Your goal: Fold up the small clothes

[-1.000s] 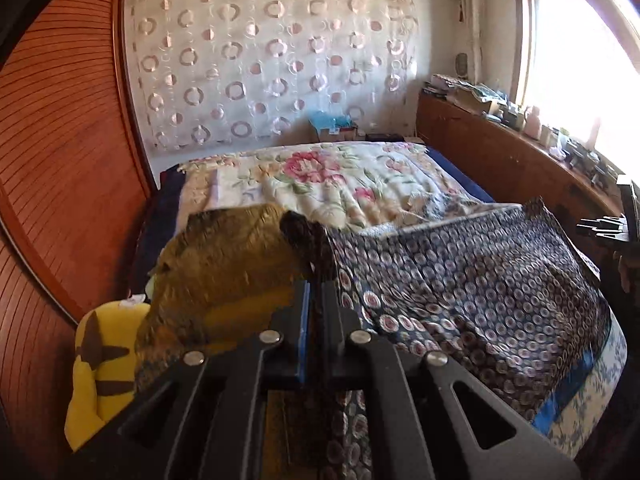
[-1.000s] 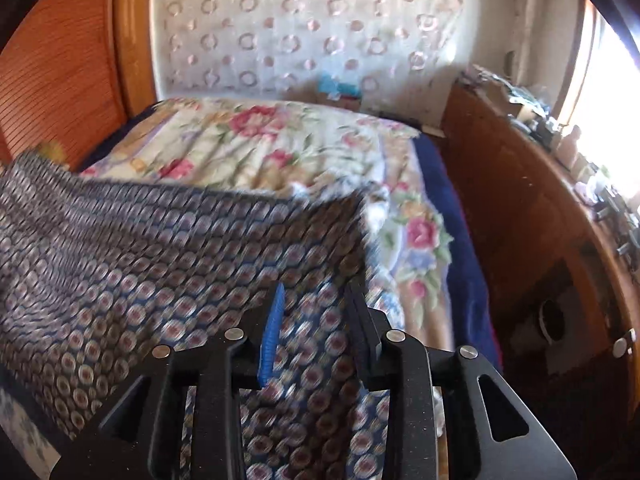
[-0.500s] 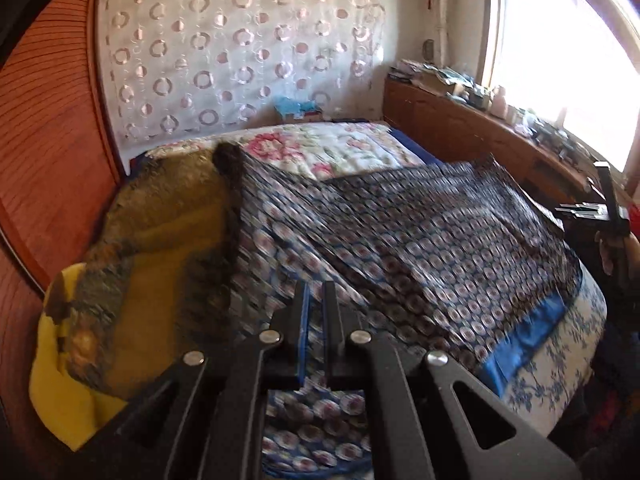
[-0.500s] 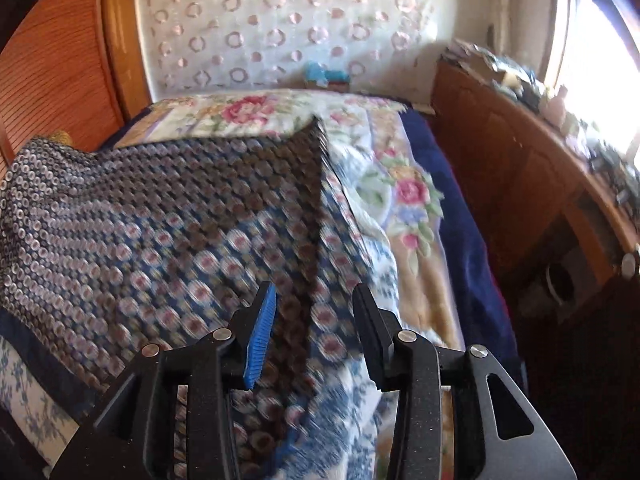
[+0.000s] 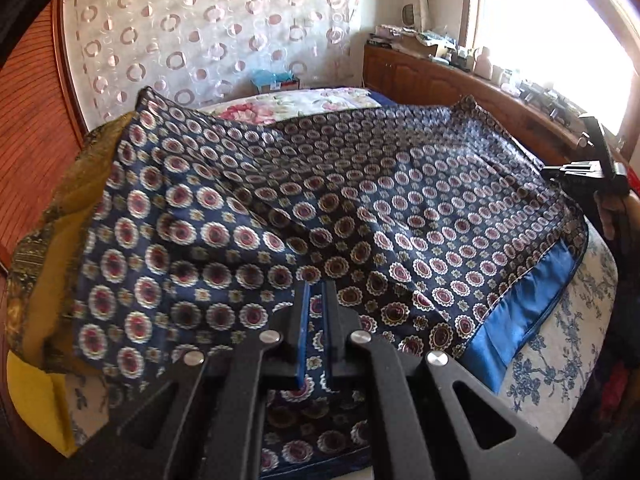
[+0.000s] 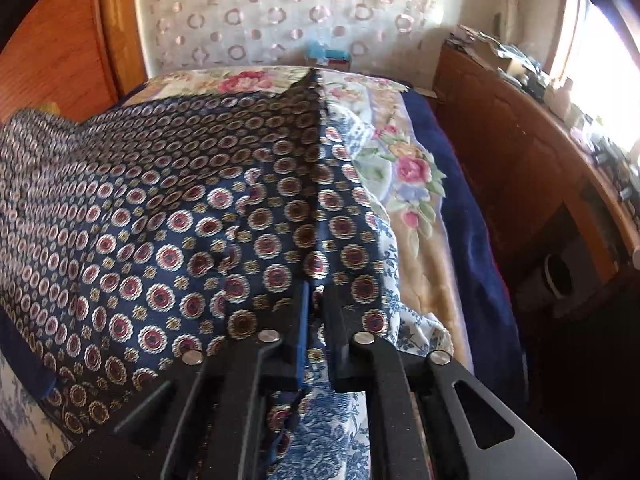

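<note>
A navy cloth with red-and-white medallions (image 5: 320,184) lies spread over the bed, its plain blue band (image 5: 520,300) showing along the near right edge. My left gripper (image 5: 316,286) is shut on the cloth's near edge, and the fabric runs up between the pads. In the right wrist view the same cloth (image 6: 160,200) fills the left half. My right gripper (image 6: 316,288) is shut on the cloth's right-hand edge, where a fold ridge runs away from the jaws. The right gripper (image 5: 588,168) also shows at the far right of the left wrist view, with a hand behind it.
An olive-gold cloth (image 5: 60,208) lies partly under the navy one at the left, beside a yellow cushion (image 5: 28,392). The bed has a floral quilt (image 6: 408,168) and a blue-and-white sheet (image 5: 560,340). A wooden cabinet (image 6: 520,140) runs along the right. A wood panel (image 5: 28,100) stands left.
Both grippers came down toward the bed and the navy cloth settled flatter, covering more of the olive-gold cloth. The right jaws, apart before, closed on the cloth's edge.
</note>
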A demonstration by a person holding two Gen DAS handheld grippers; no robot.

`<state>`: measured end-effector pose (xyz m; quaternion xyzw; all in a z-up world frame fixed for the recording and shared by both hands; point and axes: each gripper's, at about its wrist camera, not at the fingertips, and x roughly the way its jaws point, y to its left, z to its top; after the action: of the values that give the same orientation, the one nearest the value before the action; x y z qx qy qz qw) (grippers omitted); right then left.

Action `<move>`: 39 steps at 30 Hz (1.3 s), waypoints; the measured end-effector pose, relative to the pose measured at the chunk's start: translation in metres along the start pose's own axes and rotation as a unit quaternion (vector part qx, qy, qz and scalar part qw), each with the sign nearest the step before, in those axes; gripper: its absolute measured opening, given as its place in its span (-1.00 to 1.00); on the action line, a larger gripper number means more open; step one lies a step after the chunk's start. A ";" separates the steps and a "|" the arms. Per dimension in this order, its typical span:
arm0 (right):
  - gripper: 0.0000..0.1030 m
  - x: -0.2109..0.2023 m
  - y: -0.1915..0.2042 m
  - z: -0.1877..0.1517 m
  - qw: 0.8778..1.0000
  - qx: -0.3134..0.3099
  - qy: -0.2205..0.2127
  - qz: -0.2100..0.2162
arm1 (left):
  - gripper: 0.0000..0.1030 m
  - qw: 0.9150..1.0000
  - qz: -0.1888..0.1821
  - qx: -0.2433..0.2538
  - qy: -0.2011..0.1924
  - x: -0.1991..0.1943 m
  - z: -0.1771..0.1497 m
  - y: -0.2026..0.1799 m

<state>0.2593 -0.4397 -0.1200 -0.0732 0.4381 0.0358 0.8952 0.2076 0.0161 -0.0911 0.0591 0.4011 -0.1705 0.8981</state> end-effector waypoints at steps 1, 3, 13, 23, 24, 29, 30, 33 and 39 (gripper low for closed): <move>-0.99 -0.001 0.003 0.000 1.000 -0.006 0.000 -0.002 | -0.96 1.000 0.001 0.000 0.001 0.002 0.000 -0.001; -1.00 -0.005 0.006 -0.001 1.000 -0.003 -0.005 0.009 | -0.96 1.000 -0.002 -0.003 0.006 0.007 -0.001 -0.002; -1.00 -0.056 0.011 0.006 0.995 0.022 -0.065 0.077 | -0.95 1.000 0.009 -0.018 0.017 0.027 -0.006 0.000; -0.99 -0.053 0.025 -0.007 0.997 0.026 -0.063 0.038 | -0.91 1.000 0.024 -0.007 0.018 0.026 -0.007 -0.004; -0.98 -0.054 0.028 -0.012 0.997 0.024 -0.065 0.035 | -0.91 0.999 0.025 -0.007 0.018 0.025 -0.007 -0.004; -0.76 -0.059 0.043 -0.028 0.996 0.025 -0.077 0.049 | -0.88 0.999 0.023 -0.017 0.018 0.025 -0.007 -0.002; -0.76 -0.059 0.047 -0.032 0.995 0.025 -0.076 0.057 | -0.88 0.999 0.023 -0.018 0.018 0.025 -0.007 -0.002; -0.75 -0.057 0.059 -0.040 0.994 0.024 -0.072 0.073 | -0.87 0.999 0.028 -0.013 0.018 0.025 -0.007 -0.004; -0.73 -0.046 0.082 -0.050 0.995 0.005 -0.064 0.082 | -0.87 0.999 0.034 -0.001 0.018 0.025 -0.008 -0.010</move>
<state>0.1815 -0.3670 -0.1225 -0.0302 0.3846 0.1113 0.9159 0.2139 0.0026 -0.1144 0.0749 0.4155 -0.1379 0.8959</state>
